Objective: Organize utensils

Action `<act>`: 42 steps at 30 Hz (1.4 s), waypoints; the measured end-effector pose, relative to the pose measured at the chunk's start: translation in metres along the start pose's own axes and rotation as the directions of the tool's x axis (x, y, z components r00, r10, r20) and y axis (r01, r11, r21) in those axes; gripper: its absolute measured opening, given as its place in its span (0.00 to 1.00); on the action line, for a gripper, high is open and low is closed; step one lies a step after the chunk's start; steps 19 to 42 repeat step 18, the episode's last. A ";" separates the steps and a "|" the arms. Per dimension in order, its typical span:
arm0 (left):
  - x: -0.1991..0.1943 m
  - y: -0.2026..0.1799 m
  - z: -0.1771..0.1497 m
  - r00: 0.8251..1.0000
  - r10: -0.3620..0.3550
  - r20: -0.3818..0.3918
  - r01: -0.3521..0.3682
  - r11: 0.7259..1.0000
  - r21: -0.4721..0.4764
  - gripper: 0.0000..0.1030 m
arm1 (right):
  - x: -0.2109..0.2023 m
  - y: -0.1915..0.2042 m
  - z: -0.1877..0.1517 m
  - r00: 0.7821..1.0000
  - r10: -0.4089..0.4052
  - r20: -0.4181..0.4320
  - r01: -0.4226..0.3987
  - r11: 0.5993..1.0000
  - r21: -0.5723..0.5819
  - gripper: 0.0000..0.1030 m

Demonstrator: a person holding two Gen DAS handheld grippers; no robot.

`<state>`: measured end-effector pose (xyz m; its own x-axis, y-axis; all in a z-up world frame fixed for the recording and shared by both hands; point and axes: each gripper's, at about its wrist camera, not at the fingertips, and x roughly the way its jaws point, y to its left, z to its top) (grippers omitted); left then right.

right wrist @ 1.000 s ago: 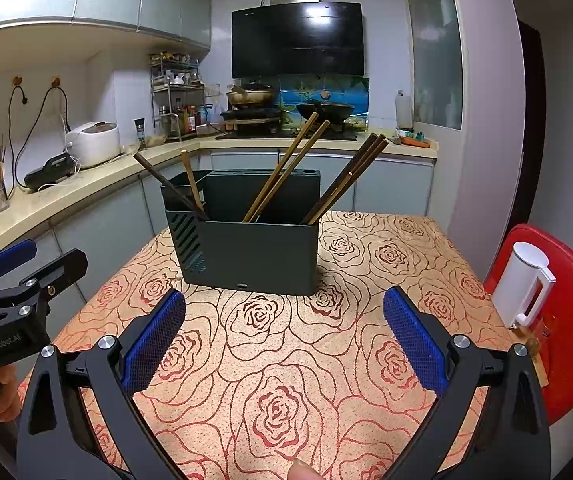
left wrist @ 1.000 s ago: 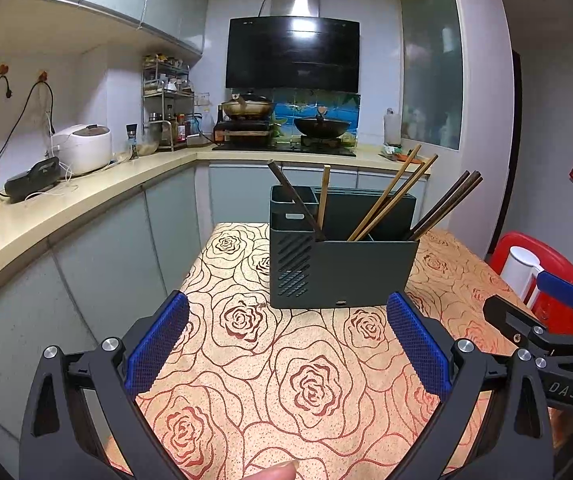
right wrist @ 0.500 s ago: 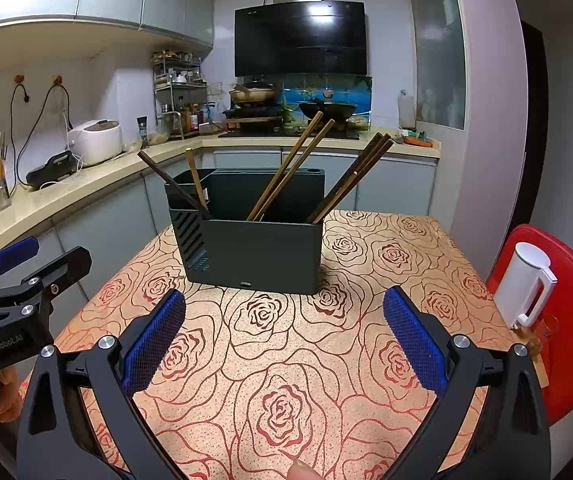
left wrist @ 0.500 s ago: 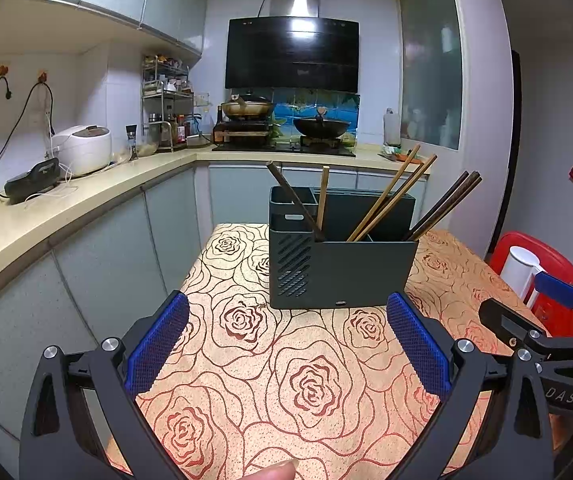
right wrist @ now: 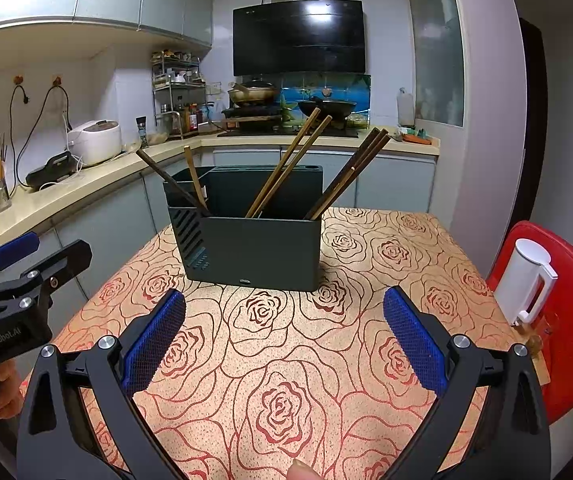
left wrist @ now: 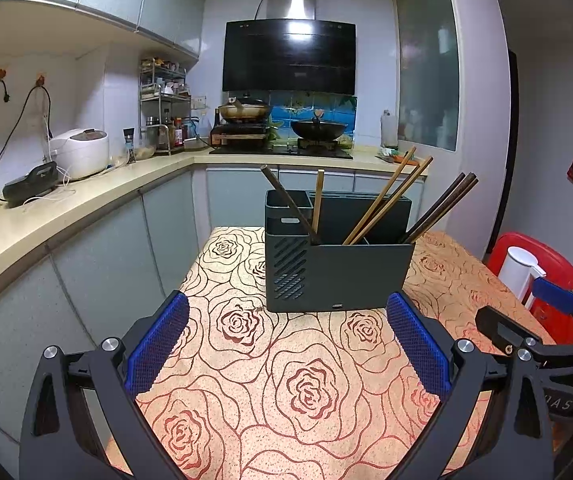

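Observation:
A dark grey utensil holder (left wrist: 338, 268) stands on the rose-patterned table (left wrist: 270, 380); it also shows in the right wrist view (right wrist: 254, 248). Several chopsticks lean in its compartments: light wooden ones (left wrist: 386, 196) and dark ones (left wrist: 442, 208), with a dark one (left wrist: 286, 204) and a light one (left wrist: 317, 200) at the left end. My left gripper (left wrist: 286, 352) is open and empty, short of the holder. My right gripper (right wrist: 284, 348) is open and empty, also short of it. Each gripper shows at the edge of the other's view.
A red chair (right wrist: 566, 320) with a white jug (right wrist: 526, 280) stands right of the table. A kitchen counter (left wrist: 66, 216) with a rice cooker (left wrist: 80, 152) runs along the left. A stove with pans (left wrist: 282, 128) is at the back.
Both grippers have shifted only slightly; the holder sits a little further right in the right wrist view. Nothing was taken hold of or let go.

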<state>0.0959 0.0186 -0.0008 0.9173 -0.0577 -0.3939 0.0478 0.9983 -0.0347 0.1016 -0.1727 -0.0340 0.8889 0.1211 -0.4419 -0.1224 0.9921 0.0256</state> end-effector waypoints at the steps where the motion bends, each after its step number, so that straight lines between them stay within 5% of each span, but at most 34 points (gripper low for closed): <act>1: 0.000 0.000 0.001 1.000 0.002 -0.001 -0.002 1.000 -0.002 0.93 | 0.000 0.000 0.000 1.000 0.001 -0.002 -0.001 1.000 0.002 0.93; 11: -0.008 -0.005 0.002 0.999 0.015 0.052 -0.016 1.000 0.019 0.93 | 0.000 -0.003 -0.003 1.000 0.005 -0.003 -0.005 1.000 0.017 0.93; 42: -0.010 -0.008 0.004 0.999 0.015 0.049 -0.017 0.999 0.035 0.93 | -0.002 -0.002 0.000 1.000 0.009 0.001 -0.009 1.000 0.019 0.93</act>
